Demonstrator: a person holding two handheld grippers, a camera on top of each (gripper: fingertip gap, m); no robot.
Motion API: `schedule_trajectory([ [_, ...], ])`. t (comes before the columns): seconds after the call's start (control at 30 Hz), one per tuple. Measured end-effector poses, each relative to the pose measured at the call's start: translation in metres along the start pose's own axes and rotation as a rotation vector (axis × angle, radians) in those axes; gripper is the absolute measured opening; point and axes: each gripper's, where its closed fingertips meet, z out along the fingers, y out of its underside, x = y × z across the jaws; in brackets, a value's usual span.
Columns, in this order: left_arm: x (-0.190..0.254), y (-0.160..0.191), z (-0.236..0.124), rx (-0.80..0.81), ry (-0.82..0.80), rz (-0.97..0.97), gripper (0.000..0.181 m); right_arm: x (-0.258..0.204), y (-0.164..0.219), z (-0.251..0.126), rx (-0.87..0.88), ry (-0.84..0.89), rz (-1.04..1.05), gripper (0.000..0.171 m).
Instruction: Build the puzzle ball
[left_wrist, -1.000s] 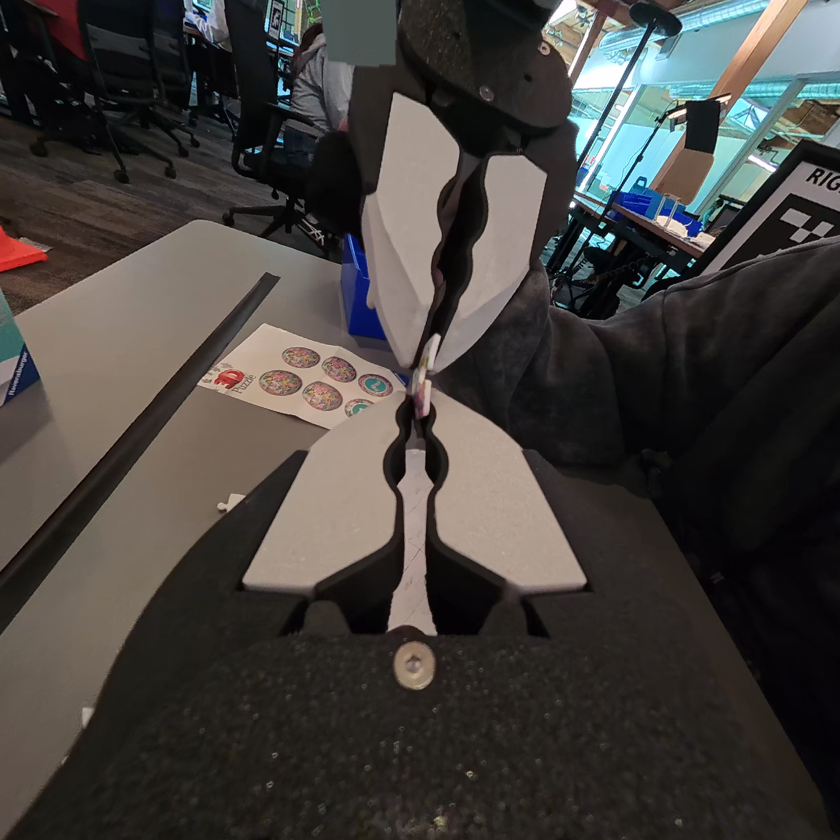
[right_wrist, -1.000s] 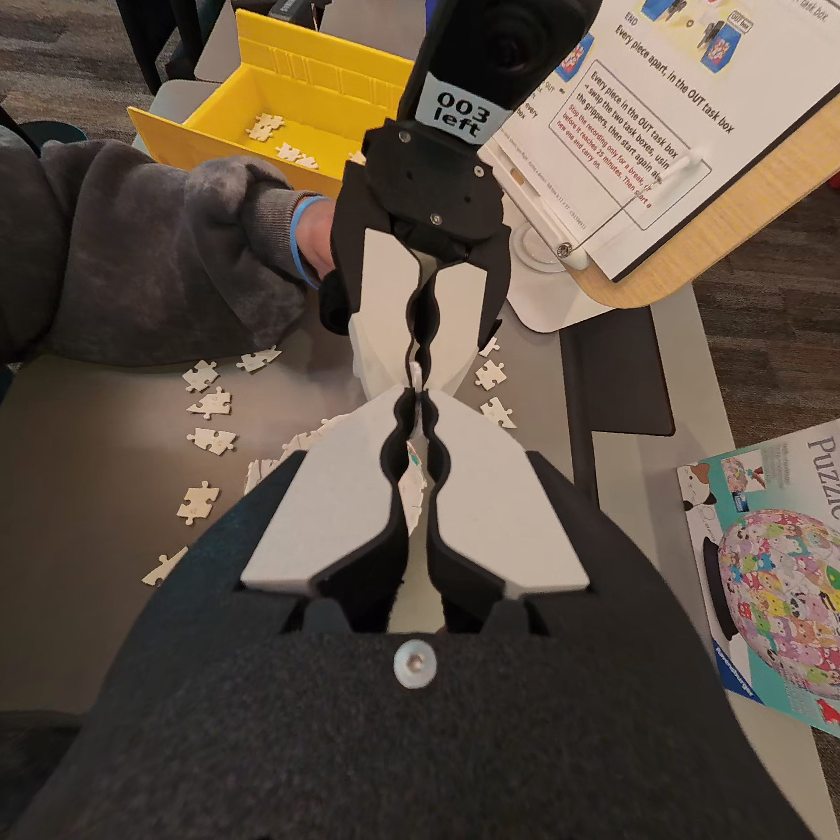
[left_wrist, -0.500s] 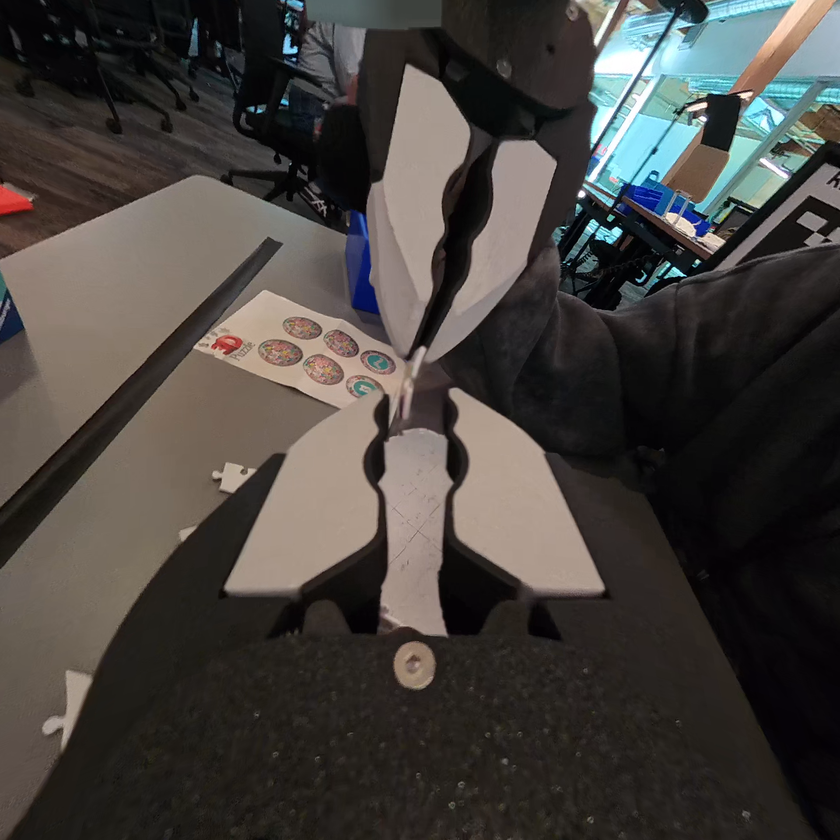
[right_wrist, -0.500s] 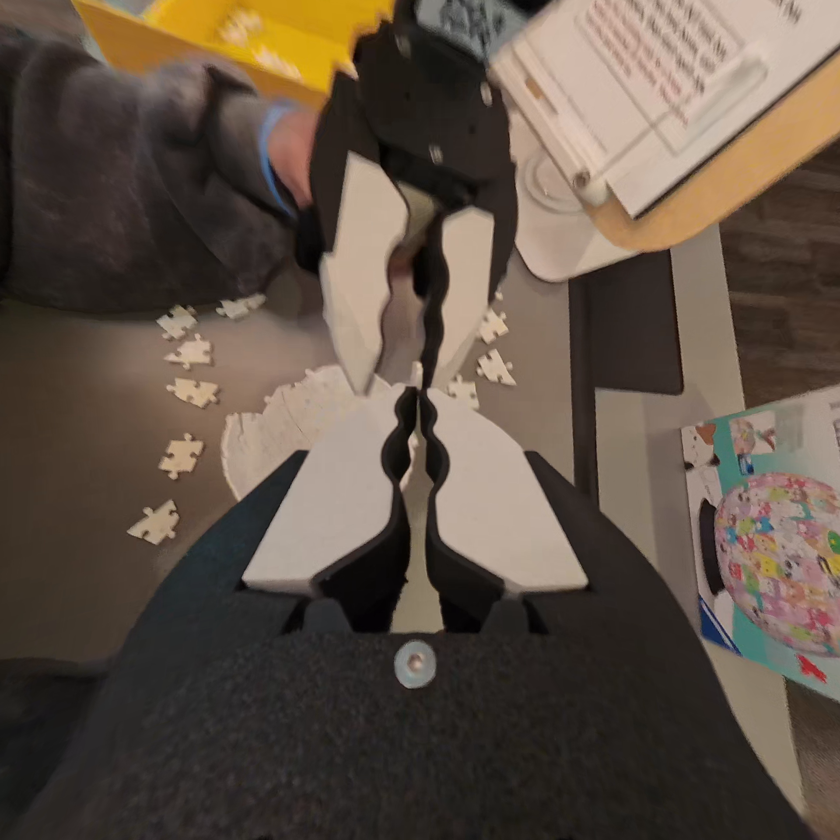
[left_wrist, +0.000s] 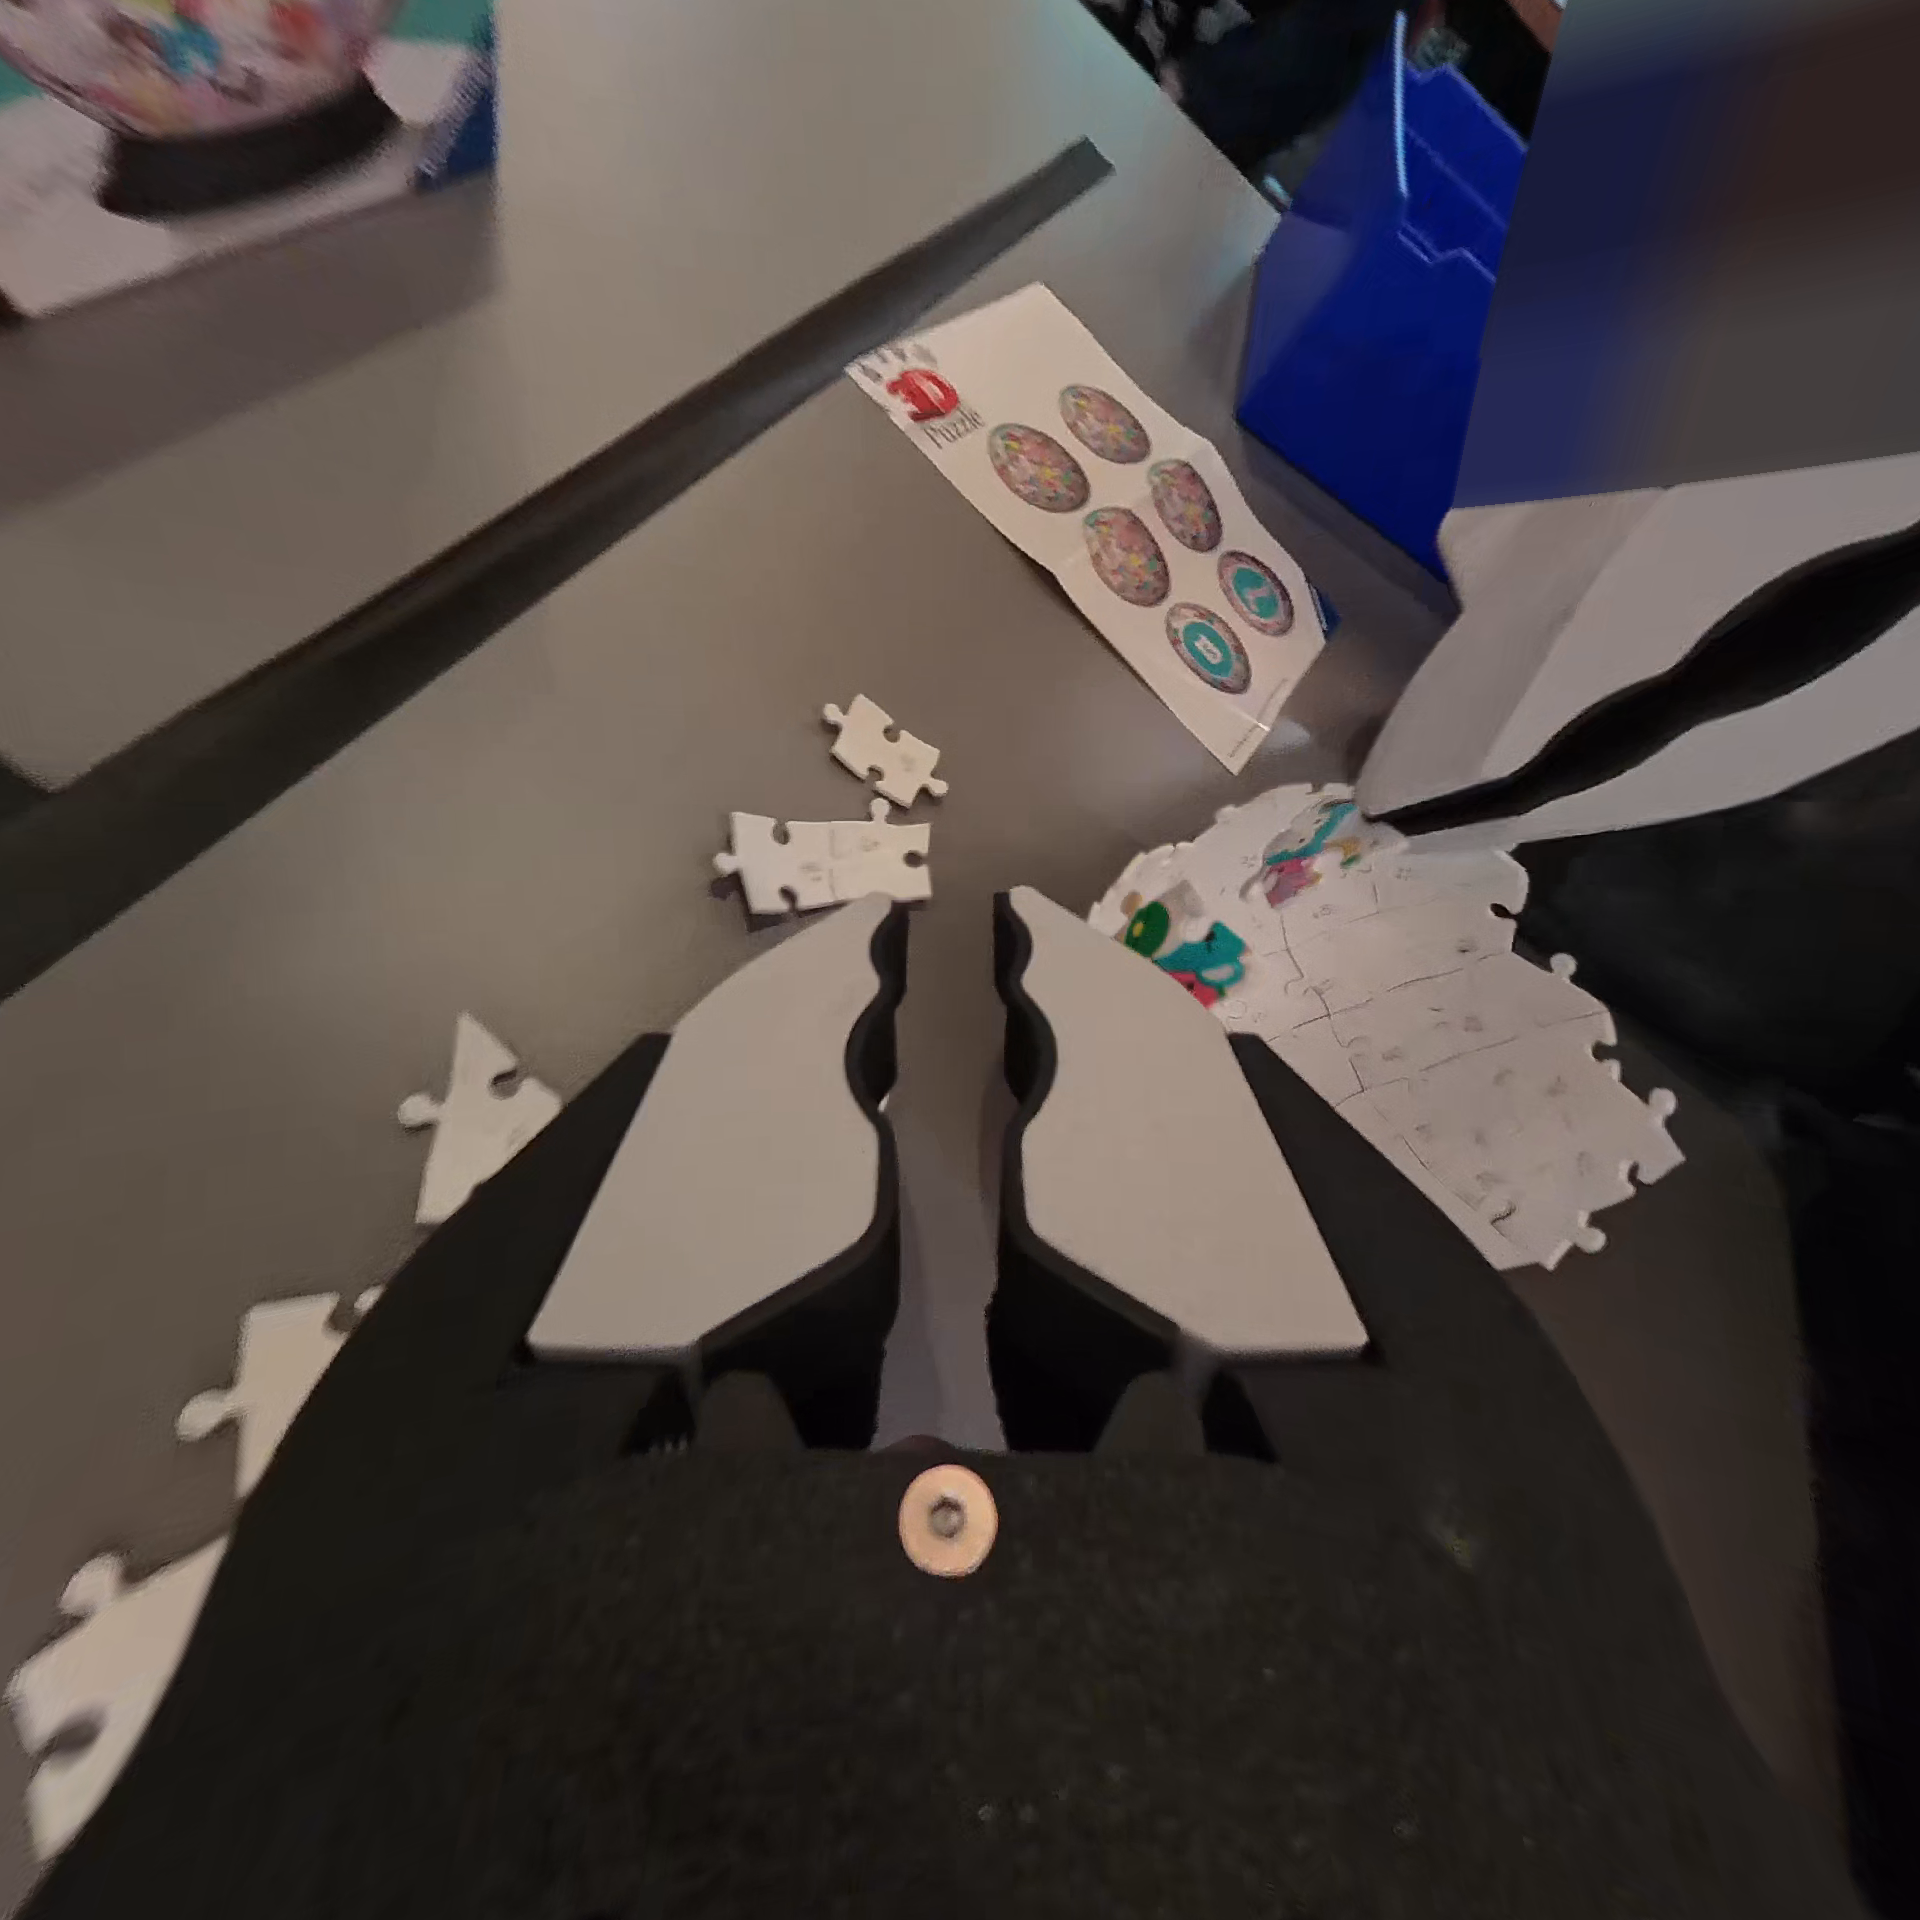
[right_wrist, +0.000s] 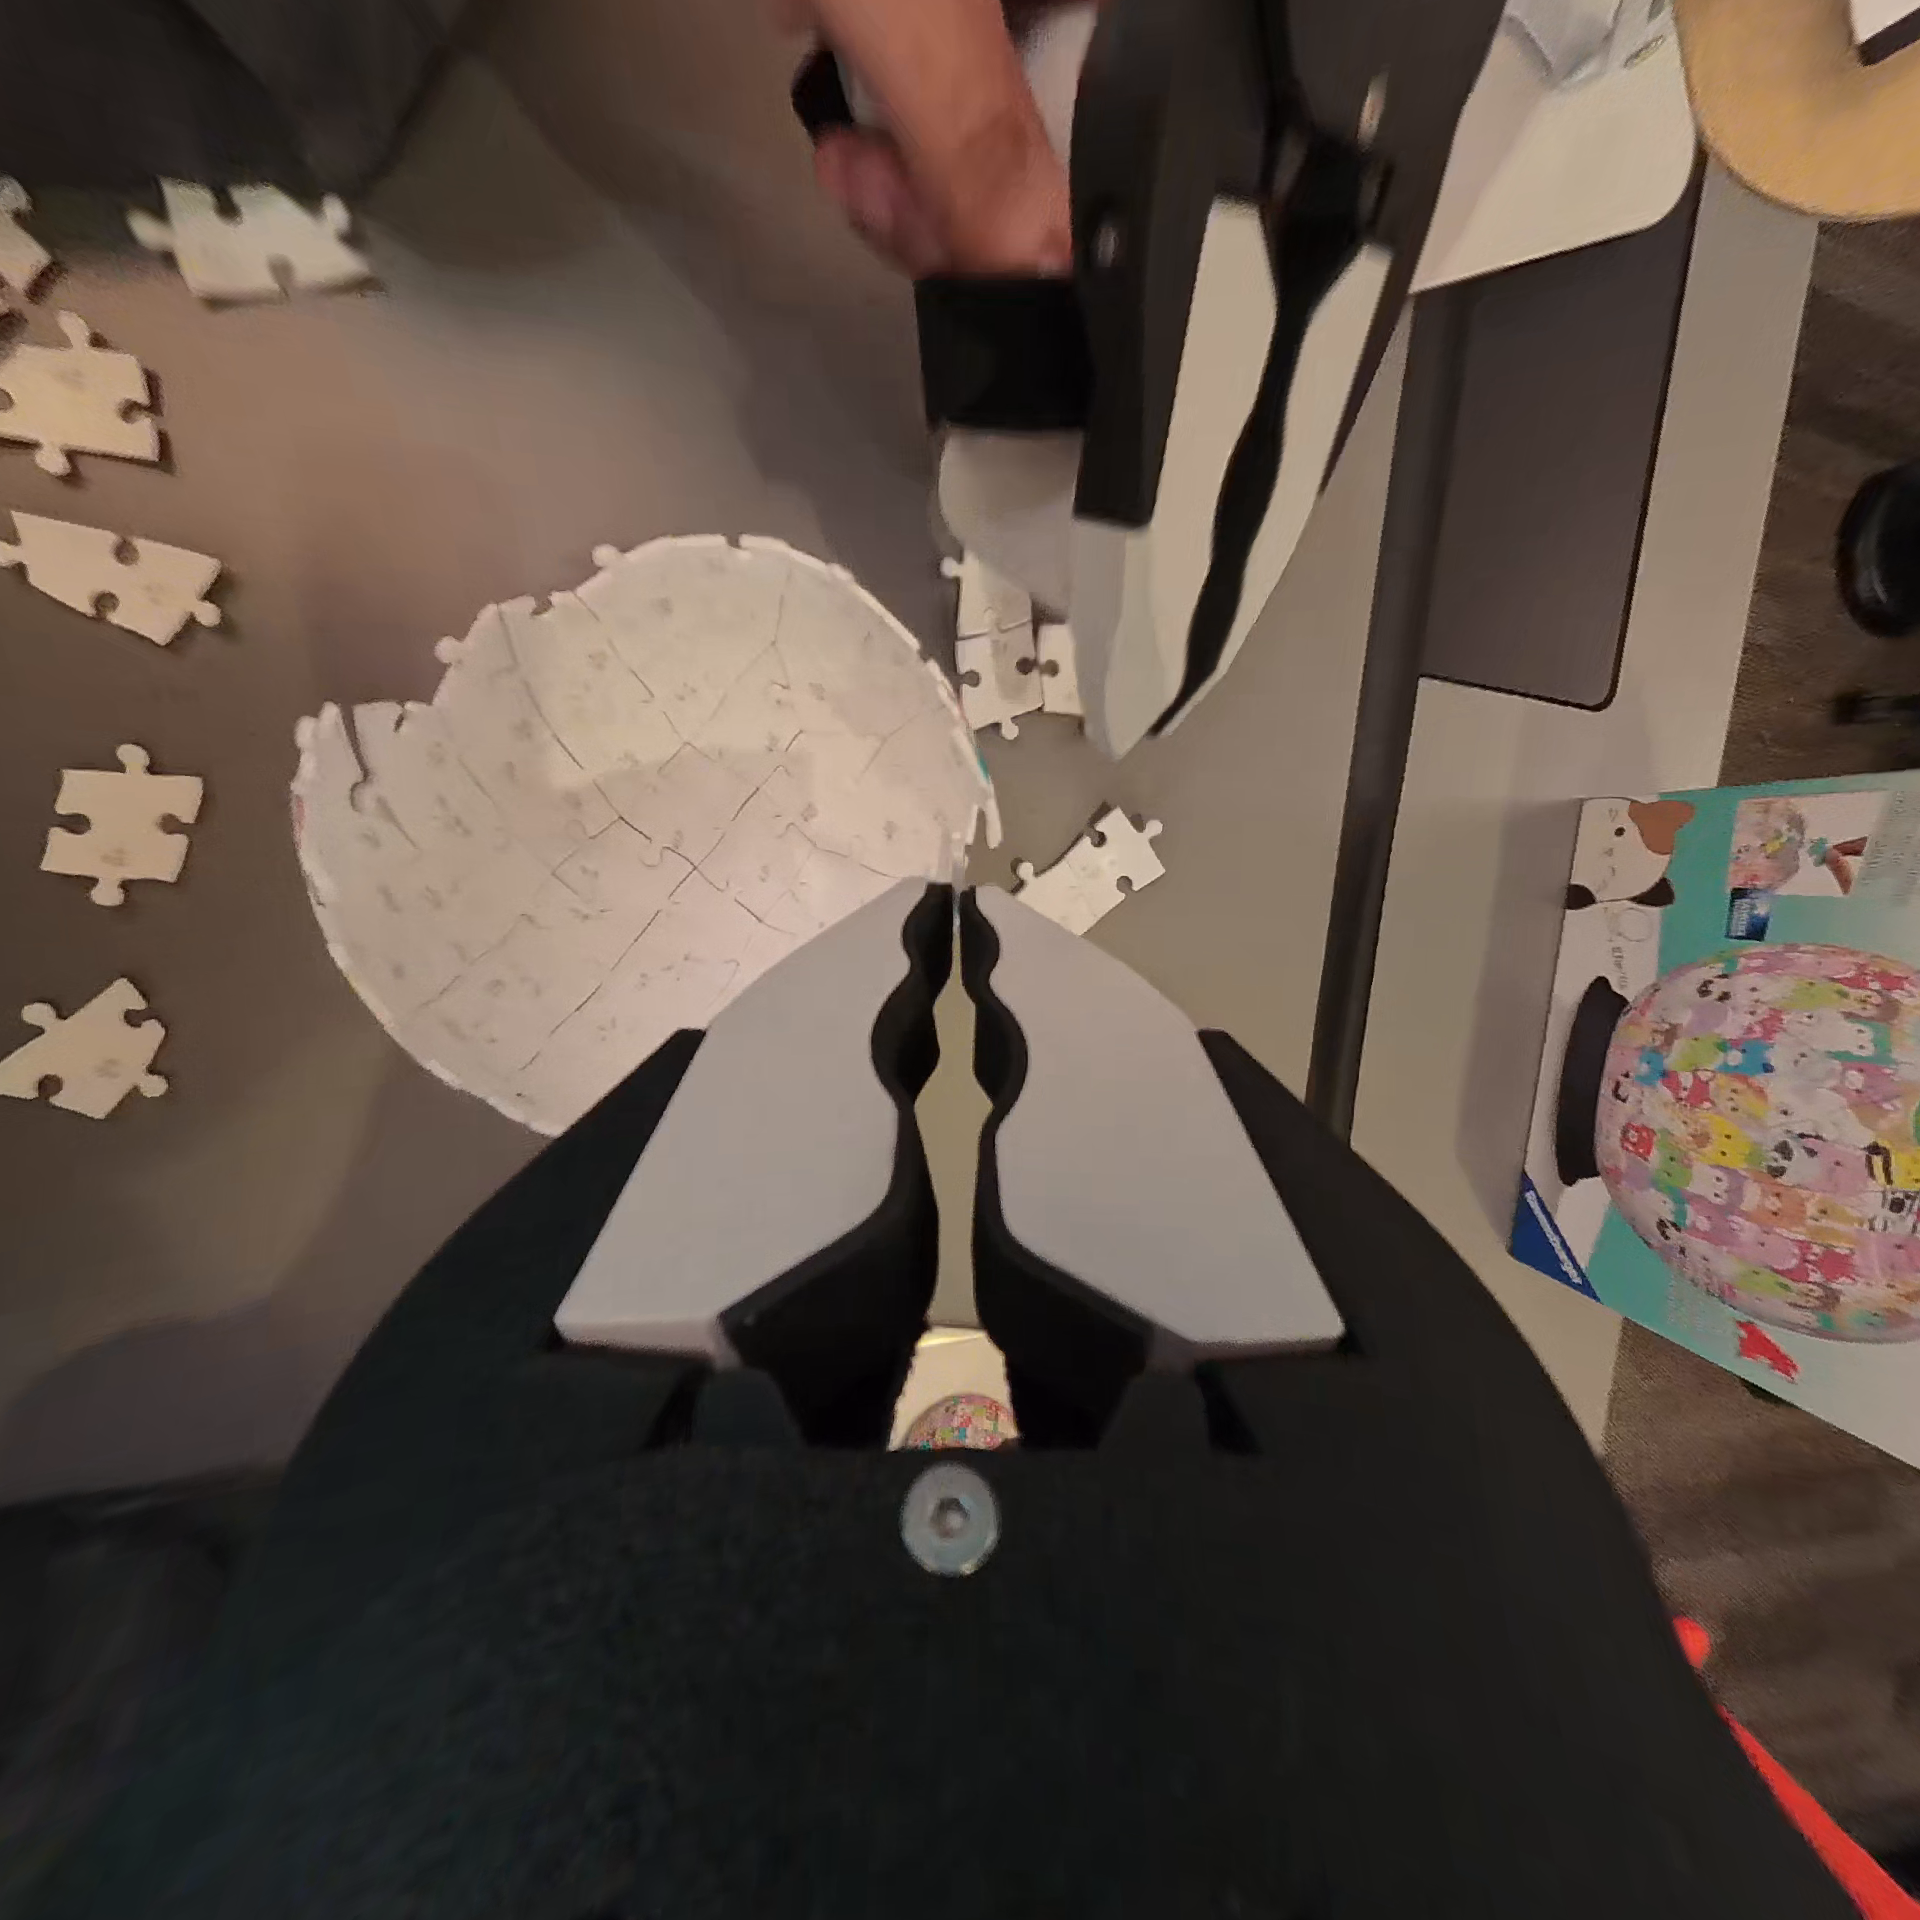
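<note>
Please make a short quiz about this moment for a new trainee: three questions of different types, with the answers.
1. True or false: the left tongs are shut.
2. Which tongs grip the rim of the half-built ball shell? A. left tongs B. right tongs
3. Fill in: the bin beside the leaflet is ___ in colour.

Key
1. False: they are open and empty.
2. B
3. blue
</note>
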Motion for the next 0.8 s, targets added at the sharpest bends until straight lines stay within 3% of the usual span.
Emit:
schedule_trajectory([
  [0.33,-0.009,0.015,0.052,-0.209,-0.039,0.172,0.000,0.002,0.012,0.014,0.047,-0.215,0.053,0.001],
  [0.8,-0.004,0.015,0.058,-0.173,0.044,0.104,0.000,0.006,0.014,0.030,0.102,-0.231,0.062,0.001],
])
